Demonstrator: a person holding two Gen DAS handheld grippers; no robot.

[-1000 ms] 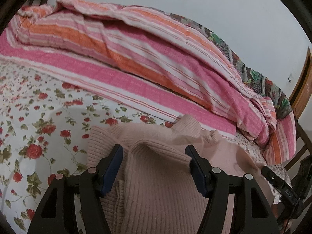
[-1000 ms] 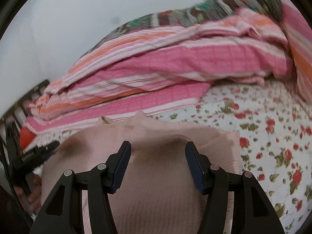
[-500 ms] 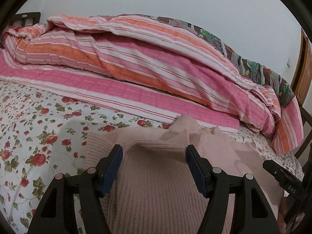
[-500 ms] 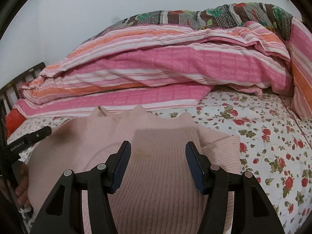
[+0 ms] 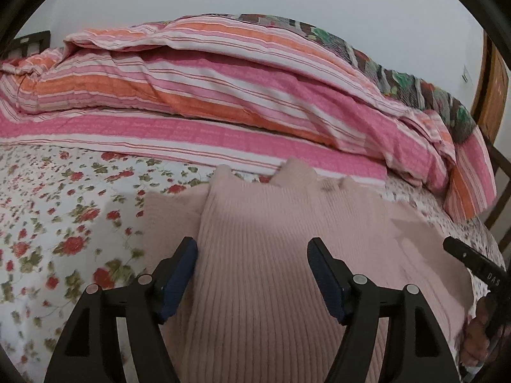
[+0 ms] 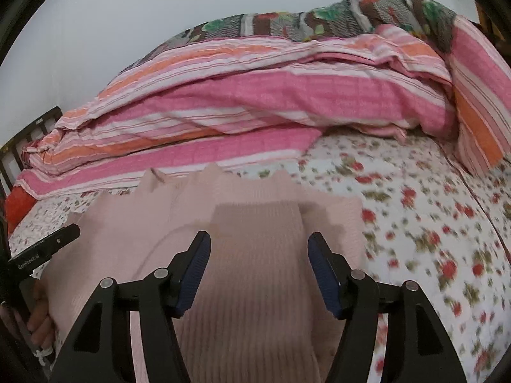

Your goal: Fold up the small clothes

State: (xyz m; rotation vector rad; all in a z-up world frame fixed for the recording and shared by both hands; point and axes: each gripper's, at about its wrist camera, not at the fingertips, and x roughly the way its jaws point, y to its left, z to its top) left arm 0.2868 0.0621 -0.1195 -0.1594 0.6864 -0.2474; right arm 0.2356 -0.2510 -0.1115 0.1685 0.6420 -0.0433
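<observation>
Lying flat on floral bed sheet (image 5: 57, 223), pink ribbed sweater (image 5: 255, 255), w/ one ribbed panel folded over its middle. Left tongs (image 5: 252, 255) spread wide above that panel, pinching nothing; blue pads (image 5: 179, 274) clear of knit. Right tongs (image 6: 258, 249) likewise spread above sweater (image 6: 255, 287), nothing between. Behind sweater, toward wall: bunched pink/orange striped quilt (image 5: 223, 95), touching far edge of sheet. Right-view sheet (image 6: 431, 239) blurred.
</observation>
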